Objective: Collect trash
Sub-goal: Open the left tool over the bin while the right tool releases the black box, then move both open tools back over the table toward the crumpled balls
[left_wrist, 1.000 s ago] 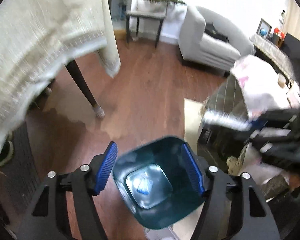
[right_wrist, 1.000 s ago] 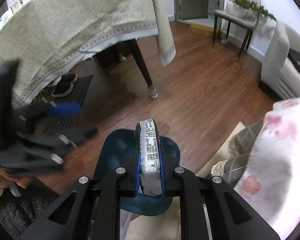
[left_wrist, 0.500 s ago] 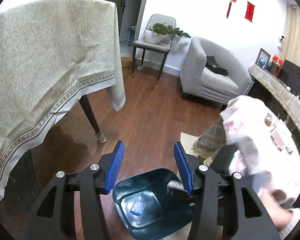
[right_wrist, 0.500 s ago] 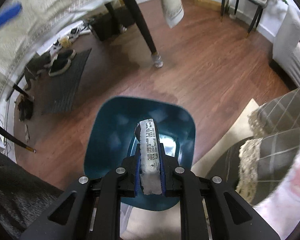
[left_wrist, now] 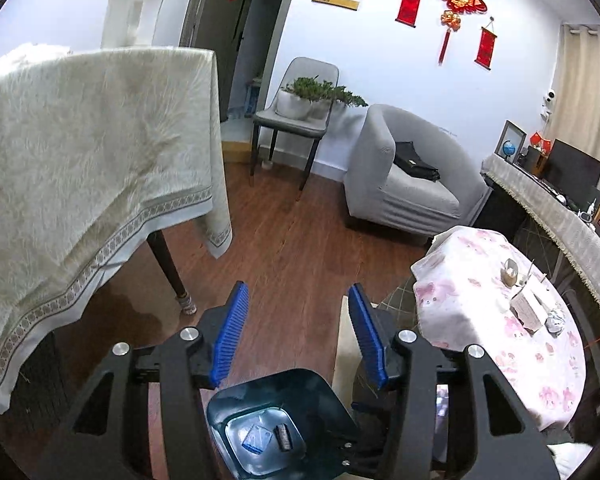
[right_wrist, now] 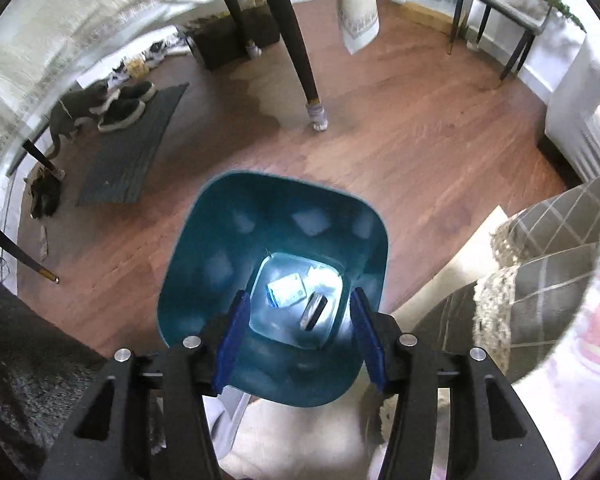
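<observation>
A teal trash bin (right_wrist: 220, 248) stands on the wooden floor. Inside it lie a silver wrapper (right_wrist: 314, 312) and a blue packet (right_wrist: 286, 290). My right gripper (right_wrist: 296, 320) is open and empty, right above the bin's mouth. In the left wrist view the bin (left_wrist: 300, 396) sits low, with the wrapper (left_wrist: 283, 436) and the blue packet (left_wrist: 256, 438) at its bottom. My left gripper (left_wrist: 296, 324) is open and empty, raised above the bin and looking out over the room.
A dining table with a cream cloth (left_wrist: 80, 168) stands left, its leg (right_wrist: 296, 52) on the floor. A round table with a pink cloth (left_wrist: 500, 320) holds small items at right. A grey armchair (left_wrist: 400, 176), a chair with plants (left_wrist: 300, 120), cushions (right_wrist: 548, 248), a mat with shoes (right_wrist: 132, 136).
My right gripper opened and the silver wrapper fell into the bin. My left gripper rose and tilted up, so the bin slid lower in its view.
</observation>
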The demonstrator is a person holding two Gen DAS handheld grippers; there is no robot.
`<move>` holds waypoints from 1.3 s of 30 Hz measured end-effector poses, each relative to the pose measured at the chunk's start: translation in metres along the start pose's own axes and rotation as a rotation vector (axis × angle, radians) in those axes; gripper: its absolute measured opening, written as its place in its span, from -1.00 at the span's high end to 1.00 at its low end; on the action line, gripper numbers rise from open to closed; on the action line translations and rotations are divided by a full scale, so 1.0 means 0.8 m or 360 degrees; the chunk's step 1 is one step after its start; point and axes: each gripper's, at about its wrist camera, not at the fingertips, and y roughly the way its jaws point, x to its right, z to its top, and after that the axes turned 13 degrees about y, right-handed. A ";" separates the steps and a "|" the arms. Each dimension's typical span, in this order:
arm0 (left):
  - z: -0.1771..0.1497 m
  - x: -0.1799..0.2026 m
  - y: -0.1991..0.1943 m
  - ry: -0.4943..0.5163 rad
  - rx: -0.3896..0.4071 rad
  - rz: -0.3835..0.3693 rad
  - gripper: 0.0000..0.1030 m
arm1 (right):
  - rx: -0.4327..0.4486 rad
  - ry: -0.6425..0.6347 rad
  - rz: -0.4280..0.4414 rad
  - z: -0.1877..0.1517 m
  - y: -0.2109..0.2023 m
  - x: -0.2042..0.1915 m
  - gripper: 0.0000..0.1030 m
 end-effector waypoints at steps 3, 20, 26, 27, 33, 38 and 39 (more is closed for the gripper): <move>0.005 0.004 -0.002 0.0006 0.0013 0.0004 -0.06 | 0.0078 -0.0007 0.0025 0.003 -0.026 0.000 -0.02; 0.032 0.055 0.001 0.0073 0.0067 -0.0049 -0.21 | 0.0485 0.0038 -0.0033 -0.007 -0.168 0.030 -0.02; 0.042 0.093 0.008 0.0123 0.0079 -0.0120 -0.35 | 0.0577 0.0107 -0.0110 -0.025 -0.211 0.072 -0.02; 0.044 0.101 0.010 0.0131 0.0078 -0.0136 -0.36 | 0.0589 0.0117 -0.0126 -0.030 -0.217 0.078 -0.02; 0.056 0.162 0.018 0.0209 0.0091 -0.0241 -0.47 | 0.0664 0.0221 -0.0220 -0.060 -0.255 0.131 -0.04; 0.063 0.215 0.030 0.0287 0.0087 -0.0313 -0.52 | 0.0705 0.0321 -0.0300 -0.088 -0.282 0.178 -0.07; 0.064 0.225 0.033 0.0300 0.0085 -0.0326 -0.53 | 0.0713 0.0338 -0.0312 -0.093 -0.286 0.184 -0.11</move>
